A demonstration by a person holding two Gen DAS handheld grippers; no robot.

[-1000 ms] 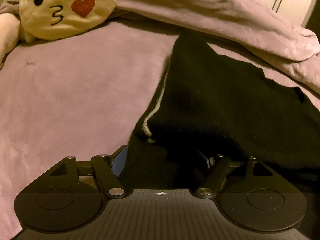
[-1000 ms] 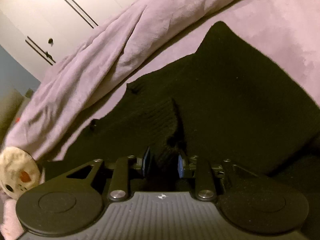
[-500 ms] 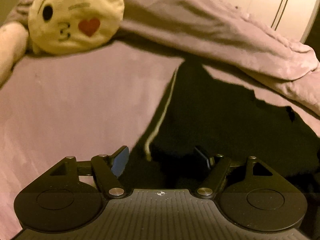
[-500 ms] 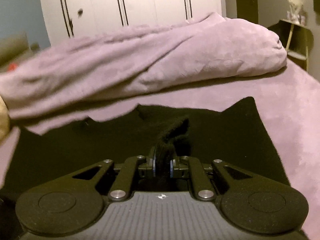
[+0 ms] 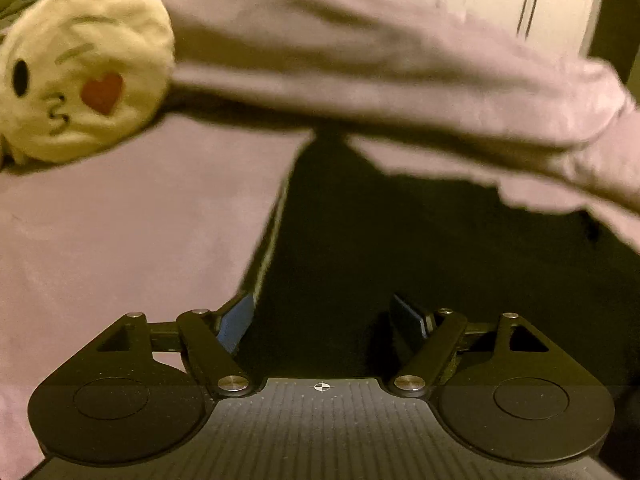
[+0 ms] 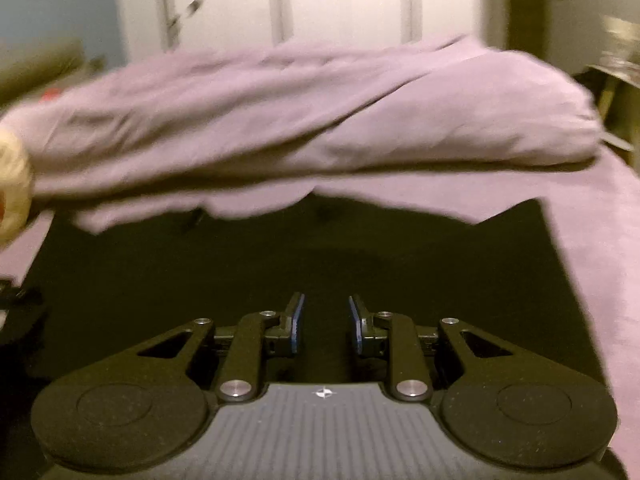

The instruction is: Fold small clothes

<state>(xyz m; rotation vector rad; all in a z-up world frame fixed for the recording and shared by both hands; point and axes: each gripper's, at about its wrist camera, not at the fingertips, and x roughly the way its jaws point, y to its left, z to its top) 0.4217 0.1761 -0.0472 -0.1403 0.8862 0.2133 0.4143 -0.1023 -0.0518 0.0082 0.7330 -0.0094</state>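
Left wrist view, bottom of frame: left gripper (image 5: 324, 320) with fingers spread wide, blue pads showing, nothing between them. Just beyond and under the gap lies the black garment (image 5: 400, 240), flat on the purple bed cover (image 5: 120, 240); a pale stripe runs along its left edge, centre frame. Right wrist view, bottom centre: right gripper (image 6: 326, 322) with fingers apart, gap bare of cloth. The black garment (image 6: 280, 256) spreads across the middle of that frame, its far corner pointing up at right. Past the garment, across the upper half of both views, a bunched purple duvet (image 6: 320, 120) overlaps the garment's far edge. Upper left of the left wrist view: a yellow kissing-face emoji cushion (image 5: 80, 76) against the duvet. Farthest back, white wardrobe doors (image 6: 340, 0). Both frames blurred.
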